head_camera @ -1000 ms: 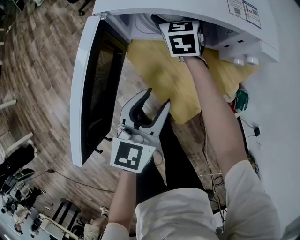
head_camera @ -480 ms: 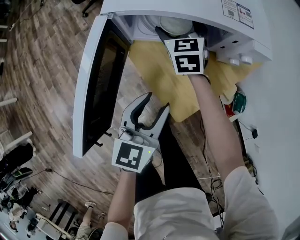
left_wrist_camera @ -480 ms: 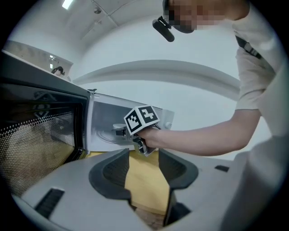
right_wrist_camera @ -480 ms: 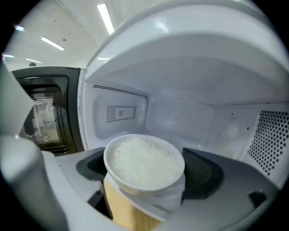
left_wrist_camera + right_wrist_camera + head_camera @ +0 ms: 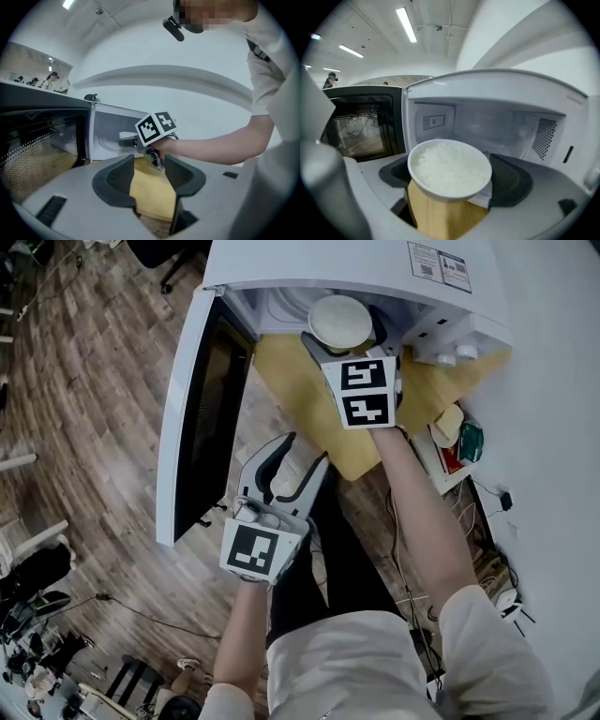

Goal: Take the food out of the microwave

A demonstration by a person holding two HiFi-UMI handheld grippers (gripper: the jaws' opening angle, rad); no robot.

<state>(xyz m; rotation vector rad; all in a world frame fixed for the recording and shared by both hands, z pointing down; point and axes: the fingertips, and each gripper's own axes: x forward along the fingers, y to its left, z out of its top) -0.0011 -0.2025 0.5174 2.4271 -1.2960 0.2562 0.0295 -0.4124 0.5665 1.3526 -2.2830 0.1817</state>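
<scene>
A green object and a pale round item are seen beside the yellow tabletop; plank flooring is seen below it

No legible text, only a too-small printed sticker atop the microwave

The bowl sits between my right gripper's jaws at the microwave's mouth, above the table; door at left.
</scene>
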